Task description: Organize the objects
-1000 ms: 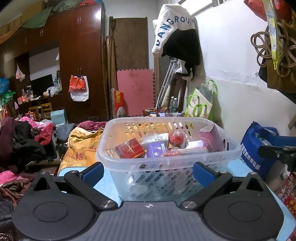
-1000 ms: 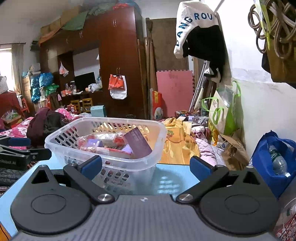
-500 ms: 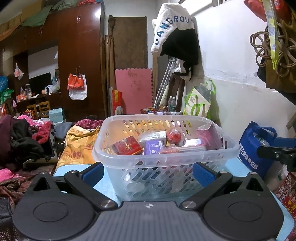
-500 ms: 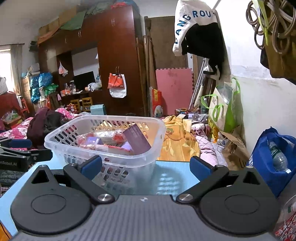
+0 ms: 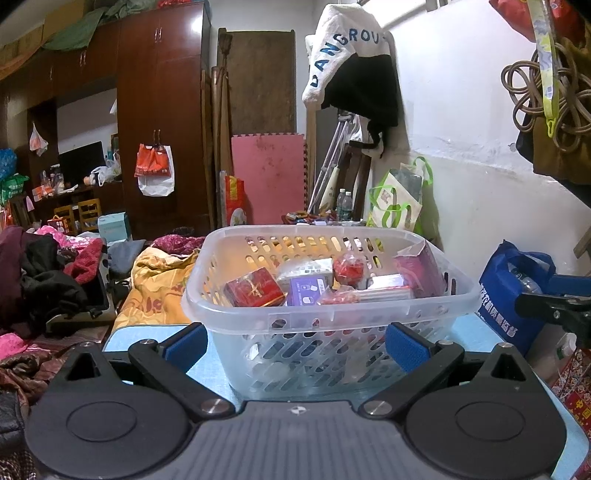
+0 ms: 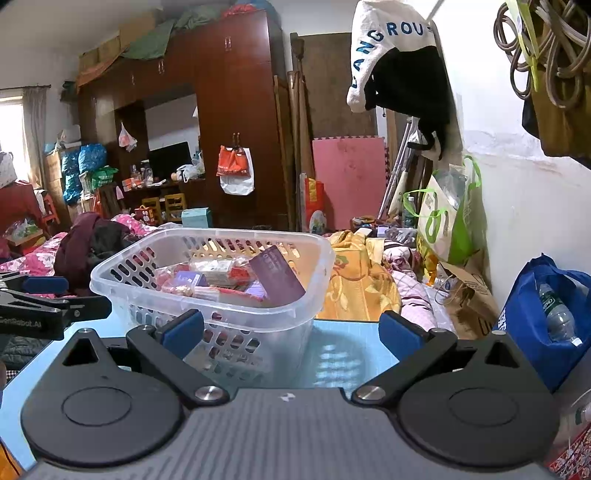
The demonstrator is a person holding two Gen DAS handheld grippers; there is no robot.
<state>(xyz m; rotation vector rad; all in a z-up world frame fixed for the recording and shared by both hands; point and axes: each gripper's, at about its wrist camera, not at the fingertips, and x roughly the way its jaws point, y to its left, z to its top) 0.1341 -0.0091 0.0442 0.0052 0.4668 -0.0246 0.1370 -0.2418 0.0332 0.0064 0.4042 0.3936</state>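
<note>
Both tools, left tool [image 5: 295, 341] and right tool [image 6: 291, 330], spread apart, unladen, short of basket [image 5: 369, 312] rim on blue table [image 6: 347, 356].

Clear perforated plastic basket [image 5: 458, 295] at 12 o'clock on light-blue tabletop [image 5: 218, 380], holding red gift box [image 5: 255, 288]; left gripper [image 5: 297, 343] jaws spread, empty.

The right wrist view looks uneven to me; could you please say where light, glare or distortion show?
Right wrist view: bright window at far left, light patches on the pale blue tabletop beside the clear perforated plastic basket; left wrist view: glare on the brown wardrobe, fisheye bending at edges.
</note>
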